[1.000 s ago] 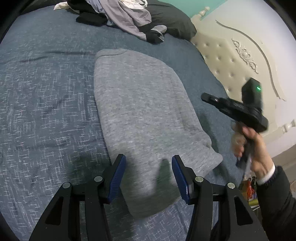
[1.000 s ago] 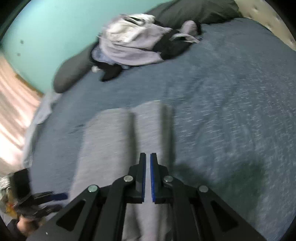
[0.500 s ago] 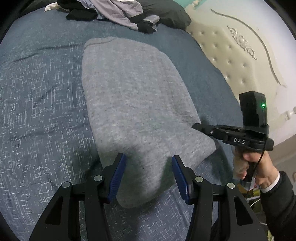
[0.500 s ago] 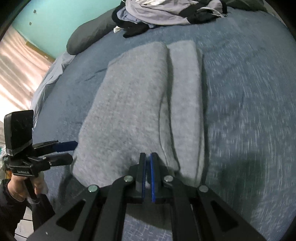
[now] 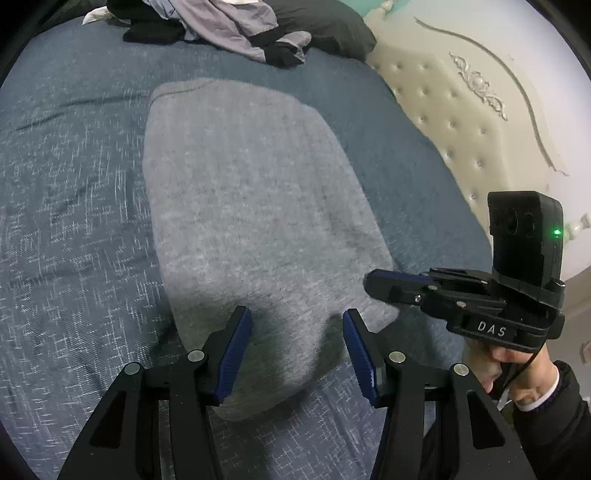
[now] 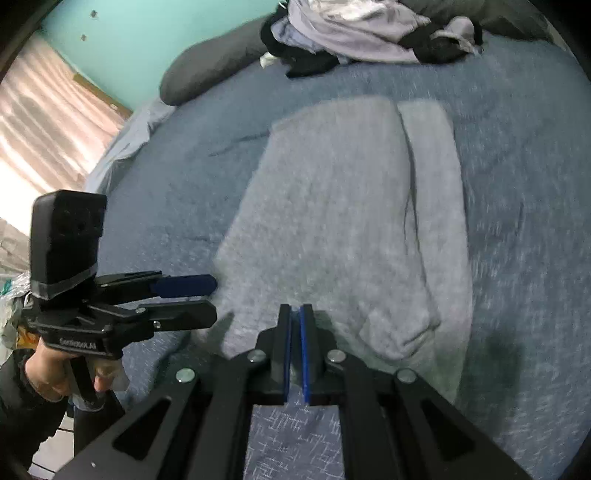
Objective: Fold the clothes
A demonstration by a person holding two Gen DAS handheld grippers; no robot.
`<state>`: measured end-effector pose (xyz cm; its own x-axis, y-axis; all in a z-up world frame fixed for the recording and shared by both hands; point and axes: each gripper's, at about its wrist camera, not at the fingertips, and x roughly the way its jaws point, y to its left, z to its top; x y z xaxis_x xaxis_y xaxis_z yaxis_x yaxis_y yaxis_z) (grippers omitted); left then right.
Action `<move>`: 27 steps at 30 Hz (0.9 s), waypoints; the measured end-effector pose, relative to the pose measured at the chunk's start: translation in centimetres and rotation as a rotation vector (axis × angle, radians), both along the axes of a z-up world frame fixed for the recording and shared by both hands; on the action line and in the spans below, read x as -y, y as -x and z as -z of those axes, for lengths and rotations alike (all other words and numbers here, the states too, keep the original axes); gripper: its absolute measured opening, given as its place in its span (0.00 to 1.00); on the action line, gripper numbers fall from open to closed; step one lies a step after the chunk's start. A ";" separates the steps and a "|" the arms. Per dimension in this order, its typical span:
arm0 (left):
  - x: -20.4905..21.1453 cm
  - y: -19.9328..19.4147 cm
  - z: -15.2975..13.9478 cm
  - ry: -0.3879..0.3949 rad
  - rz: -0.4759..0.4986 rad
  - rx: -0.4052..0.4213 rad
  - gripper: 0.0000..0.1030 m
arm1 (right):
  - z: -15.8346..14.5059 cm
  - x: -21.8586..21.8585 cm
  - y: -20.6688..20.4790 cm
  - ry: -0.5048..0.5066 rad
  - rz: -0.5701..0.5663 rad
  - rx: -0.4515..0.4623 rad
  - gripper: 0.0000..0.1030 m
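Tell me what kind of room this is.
Most likely a bedroom: a bed with a blue cover, a tufted cream headboard, dark pillows and a heap of clothes at its head.

Left claw [image 5: 297, 354] jaws wide apart, blue pads [image 5: 236, 354] facing each other, pointing toward 12 o'clock, nothing between them. Right claw [image 6: 294, 339] jaws pressed nearly together, only a thin slit between the blue pads, nothing visibly gripped. From the left wrist view the right claw sits at 3 o'clock, level, tips pointing toward 9, held from below by a hand [image 5: 517, 373] in a dark sleeve with white cuff. From the right wrist view the left claw enters at 9 o'clock, jaws parted, hand [image 6: 55, 369] gripping the handle underneath.
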<state>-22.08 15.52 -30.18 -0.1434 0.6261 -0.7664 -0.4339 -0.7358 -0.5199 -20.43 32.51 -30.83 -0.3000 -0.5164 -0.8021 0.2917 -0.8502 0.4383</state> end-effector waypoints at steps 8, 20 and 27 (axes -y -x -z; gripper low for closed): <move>-1.1 -0.9 1.1 0.056 0.055 -0.033 0.53 | 2.2 0.4 -0.8 -0.010 0.000 0.030 0.00; -0.5 -0.7 1.3 0.063 0.065 -0.042 0.52 | 1.7 -3.4 2.2 -0.031 0.116 0.018 0.02; -0.2 -0.9 1.4 0.057 0.069 -0.043 0.52 | 2.5 -4.5 2.6 -0.018 0.161 0.031 0.00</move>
<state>-21.15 15.74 -31.55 -0.1351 0.5913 -0.7950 -0.5058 -0.7311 -0.4578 -23.03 36.98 -33.32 -0.3533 -0.4490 -0.8207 0.1375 -0.8927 0.4292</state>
